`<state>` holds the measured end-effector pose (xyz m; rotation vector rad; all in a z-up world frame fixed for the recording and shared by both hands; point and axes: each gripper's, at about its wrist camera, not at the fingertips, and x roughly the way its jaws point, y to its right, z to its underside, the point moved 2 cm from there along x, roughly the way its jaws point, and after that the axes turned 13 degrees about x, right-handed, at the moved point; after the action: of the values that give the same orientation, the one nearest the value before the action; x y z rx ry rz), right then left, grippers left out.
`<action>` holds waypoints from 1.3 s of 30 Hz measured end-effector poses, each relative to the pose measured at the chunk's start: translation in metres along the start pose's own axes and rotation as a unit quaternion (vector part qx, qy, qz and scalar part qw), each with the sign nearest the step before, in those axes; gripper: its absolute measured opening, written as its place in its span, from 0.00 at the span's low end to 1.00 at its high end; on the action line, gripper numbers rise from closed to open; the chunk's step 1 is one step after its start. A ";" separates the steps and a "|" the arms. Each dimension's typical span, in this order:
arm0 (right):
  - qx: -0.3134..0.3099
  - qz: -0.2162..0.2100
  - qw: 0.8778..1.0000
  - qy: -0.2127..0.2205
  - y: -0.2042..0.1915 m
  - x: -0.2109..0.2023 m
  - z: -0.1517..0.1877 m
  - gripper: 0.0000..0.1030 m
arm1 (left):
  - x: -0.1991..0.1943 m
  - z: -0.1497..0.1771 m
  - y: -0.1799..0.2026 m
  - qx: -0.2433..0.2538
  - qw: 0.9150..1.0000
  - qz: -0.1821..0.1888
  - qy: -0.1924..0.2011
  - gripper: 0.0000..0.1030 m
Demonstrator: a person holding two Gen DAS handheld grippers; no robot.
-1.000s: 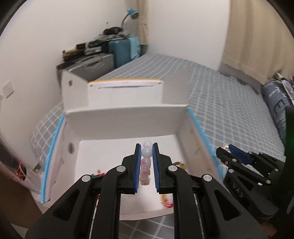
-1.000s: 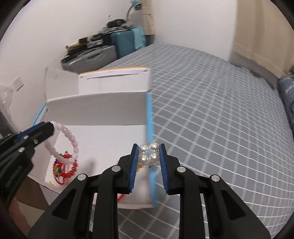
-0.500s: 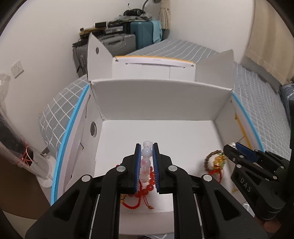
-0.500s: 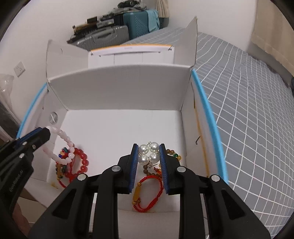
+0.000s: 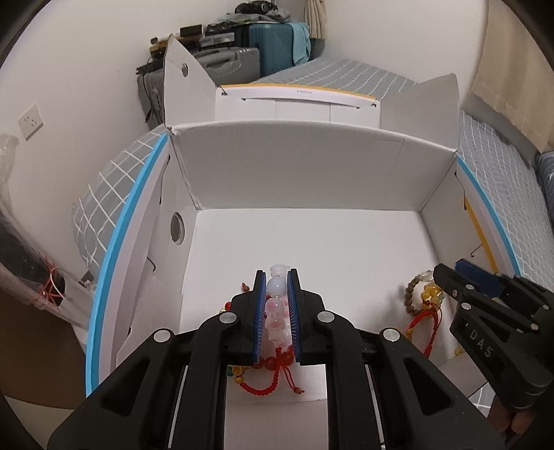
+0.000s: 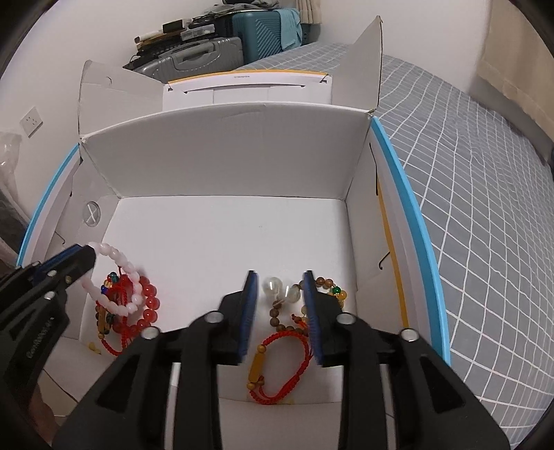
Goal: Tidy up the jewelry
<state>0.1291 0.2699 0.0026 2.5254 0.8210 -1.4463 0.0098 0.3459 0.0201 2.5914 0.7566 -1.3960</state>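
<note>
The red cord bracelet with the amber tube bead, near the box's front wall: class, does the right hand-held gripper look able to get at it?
Probably yes. The red cord bracelet lies uncovered on the box floor just below the right hand-held gripper, whose jaws are opening with nothing pressed between them.

The box (image 6: 221,162) is white inside with light-blue edges and a yellow strip on its flap. The bedsheet (image 6: 477,194), right of frame, is grey with a white grid. A pale pink bracelet (image 6: 117,277) overlaps red beads (image 6: 149,304); the suitcase (image 6: 263,31) up top is teal.
</note>
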 end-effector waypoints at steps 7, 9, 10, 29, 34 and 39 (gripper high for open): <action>-0.004 -0.022 1.000 0.017 -0.004 -0.015 0.003 0.60 | -0.010 0.001 -0.002 -0.003 1.000 0.007 0.010 0.26; -0.005 -0.023 0.999 0.027 -0.004 -0.023 0.003 0.65 | -0.020 0.002 -0.004 -0.009 1.000 0.003 0.024 0.45; -0.006 -0.023 0.999 0.033 -0.004 -0.028 0.004 0.71 | -0.027 0.003 -0.005 -0.010 0.999 -0.001 0.033 0.53; 0.016 -0.032 0.992 0.121 0.032 -0.139 0.056 0.93 | -0.130 0.055 0.002 0.000 0.991 -0.032 0.127 0.95; 0.018 -0.036 0.991 0.129 0.039 -0.149 0.078 0.93 | -0.139 0.074 0.005 0.003 0.991 -0.033 0.129 0.95; 0.034 -0.040 0.989 0.136 0.047 -0.155 0.093 0.93 | -0.144 0.086 0.008 0.004 0.991 -0.030 0.129 0.95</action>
<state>0.0204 0.1351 0.0737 2.8153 0.9358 -1.1823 -0.1168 0.2577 0.0856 2.8121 0.8682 -1.0921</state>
